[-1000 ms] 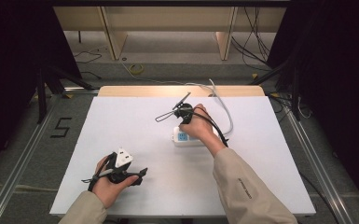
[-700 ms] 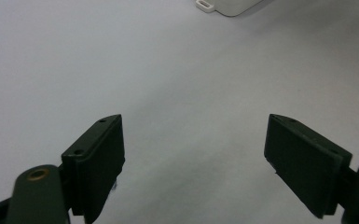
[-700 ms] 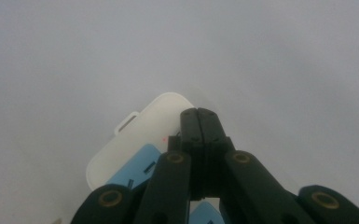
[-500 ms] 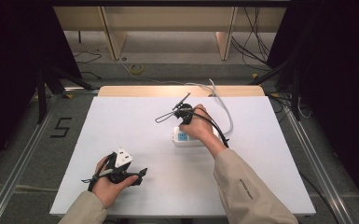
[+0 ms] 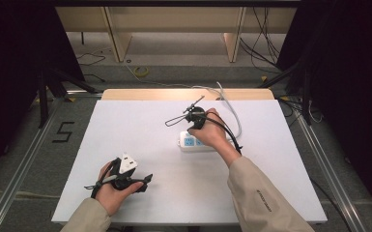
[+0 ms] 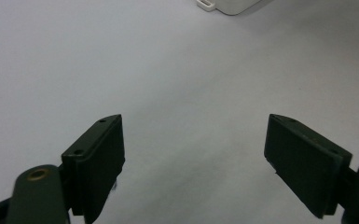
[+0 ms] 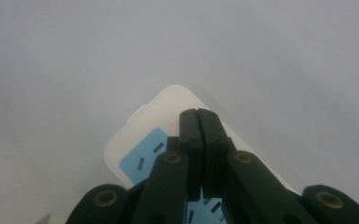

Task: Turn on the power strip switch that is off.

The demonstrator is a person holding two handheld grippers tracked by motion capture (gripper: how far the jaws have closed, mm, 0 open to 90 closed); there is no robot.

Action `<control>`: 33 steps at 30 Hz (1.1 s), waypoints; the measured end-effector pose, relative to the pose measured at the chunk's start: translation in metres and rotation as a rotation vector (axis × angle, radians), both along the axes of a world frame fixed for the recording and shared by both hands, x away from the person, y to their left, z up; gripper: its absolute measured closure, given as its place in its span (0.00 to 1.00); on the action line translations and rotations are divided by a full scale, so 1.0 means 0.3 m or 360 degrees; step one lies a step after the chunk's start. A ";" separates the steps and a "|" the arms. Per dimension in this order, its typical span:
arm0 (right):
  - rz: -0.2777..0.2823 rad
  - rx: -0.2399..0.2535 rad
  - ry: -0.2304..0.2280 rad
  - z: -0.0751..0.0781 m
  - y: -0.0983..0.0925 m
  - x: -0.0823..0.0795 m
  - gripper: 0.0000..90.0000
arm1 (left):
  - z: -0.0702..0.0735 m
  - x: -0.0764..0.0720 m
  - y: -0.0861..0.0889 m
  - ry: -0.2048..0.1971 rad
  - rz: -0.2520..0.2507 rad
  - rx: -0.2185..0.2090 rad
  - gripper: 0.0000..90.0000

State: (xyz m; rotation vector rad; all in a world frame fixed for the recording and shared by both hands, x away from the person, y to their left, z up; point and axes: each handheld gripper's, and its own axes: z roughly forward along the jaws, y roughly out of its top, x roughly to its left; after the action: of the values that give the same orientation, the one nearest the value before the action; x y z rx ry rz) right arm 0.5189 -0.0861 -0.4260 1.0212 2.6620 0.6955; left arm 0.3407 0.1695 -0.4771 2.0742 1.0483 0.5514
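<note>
A white power strip (image 5: pixel 189 143) with blue socket faces lies on the white table (image 5: pixel 140 130), right of centre. My right gripper (image 5: pixel 192 126) is held over its left end, pointing down at it. In the right gripper view the jaws are shut together with nothing between them. The tips of the right gripper (image 7: pixel 199 115) are right over the end of the power strip (image 7: pixel 137 151), beside a small red dot. I cannot tell if they touch it. My left gripper (image 5: pixel 144 181) rests near the front left of the table. In its own view the left gripper (image 6: pixel 193 154) is open and empty.
The strip's white cable (image 5: pixel 230 107) curves off toward the table's back edge. Black gripper cables loop around the right hand. A corner of the power strip (image 6: pixel 228 5) shows at the top of the left gripper view. Dark curtains and a metal frame surround the table.
</note>
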 end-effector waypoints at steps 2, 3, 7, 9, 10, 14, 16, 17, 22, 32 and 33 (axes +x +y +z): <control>0.0000 0.0012 -0.0003 0.005 -0.009 -0.007 0.99 | 0.000 0.000 0.000 0.0003 0.0001 0.0001 0.22; -0.0002 0.0021 -0.0006 0.008 -0.014 -0.010 0.99 | 0.000 0.001 0.001 0.0002 -0.0001 0.0004 0.22; 0.0003 0.0040 -0.0006 0.014 -0.036 -0.024 0.96 | -0.001 0.000 0.001 0.0003 0.0001 0.0003 0.22; 0.0001 0.0040 -0.0006 0.015 -0.049 -0.034 0.95 | -0.001 -0.001 0.002 0.0007 -0.0004 0.0012 0.22; 0.0006 0.0045 -0.0010 0.014 -0.056 -0.038 0.95 | 0.000 -0.001 0.002 0.0009 -0.0004 0.0014 0.22; -0.0012 0.0079 -0.0008 0.017 -0.088 -0.061 0.93 | -0.001 -0.001 0.002 0.0008 -0.0002 0.0015 0.22; -0.0008 0.0096 -0.0015 0.019 -0.106 -0.072 0.91 | -0.002 -0.001 0.002 0.0012 0.0000 0.0013 0.22; -0.0011 0.0103 -0.0014 0.020 -0.114 -0.079 0.90 | -0.002 -0.001 0.001 0.0013 0.0001 0.0013 0.22; -0.0015 0.0153 -0.0013 0.020 -0.151 -0.119 0.86 | -0.002 -0.001 0.004 0.0015 0.0000 0.0017 0.22; -0.0019 0.0253 -0.0086 0.025 -0.246 -0.206 0.77 | -0.003 -0.003 0.005 0.0018 0.0005 0.0015 0.22; -0.0024 0.0258 -0.0090 0.024 -0.258 -0.216 0.76 | -0.003 -0.003 0.005 0.0018 0.0005 0.0016 0.22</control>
State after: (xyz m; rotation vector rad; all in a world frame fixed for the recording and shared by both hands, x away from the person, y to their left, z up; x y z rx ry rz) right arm 0.4540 -0.1635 -0.4189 1.0429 2.5814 0.9360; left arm 0.3399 0.1711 -0.4780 2.0869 1.0576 0.5483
